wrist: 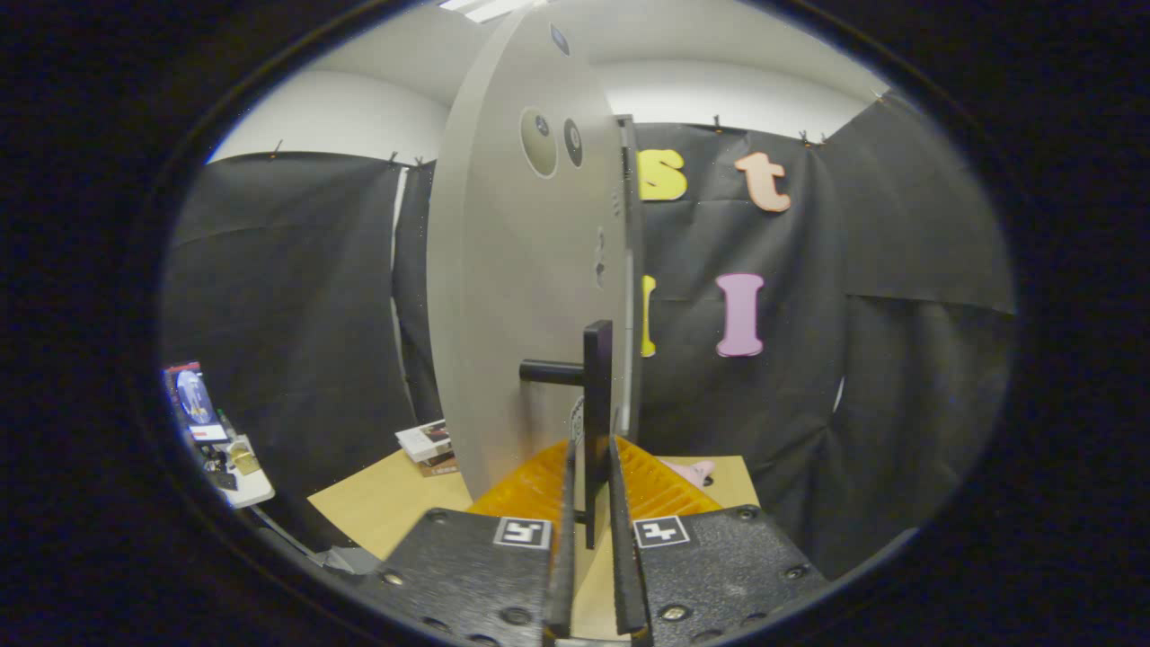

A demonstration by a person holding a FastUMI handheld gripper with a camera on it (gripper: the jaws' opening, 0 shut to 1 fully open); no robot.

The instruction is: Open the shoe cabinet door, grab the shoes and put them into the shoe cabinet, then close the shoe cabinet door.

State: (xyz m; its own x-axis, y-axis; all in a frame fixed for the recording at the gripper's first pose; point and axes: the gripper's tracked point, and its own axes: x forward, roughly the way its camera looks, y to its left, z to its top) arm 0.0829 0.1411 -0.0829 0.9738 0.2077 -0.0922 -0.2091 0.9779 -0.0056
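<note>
Grey cabinet door (530, 270) swung partway; gripper (589, 467) clamped narrow on its black handle (597, 395). Risk — handle slips out if pull angle drifts off door's arc.

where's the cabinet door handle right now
In the gripper view, the black handle stands upright on the grey cabinet door, held between the claw's two fingers, which close on it.

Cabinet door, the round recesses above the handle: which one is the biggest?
The pale recess, farther from the cabinet door's handle edge than its smaller dark neighbour. The gripper is shut on the door handle.
</note>
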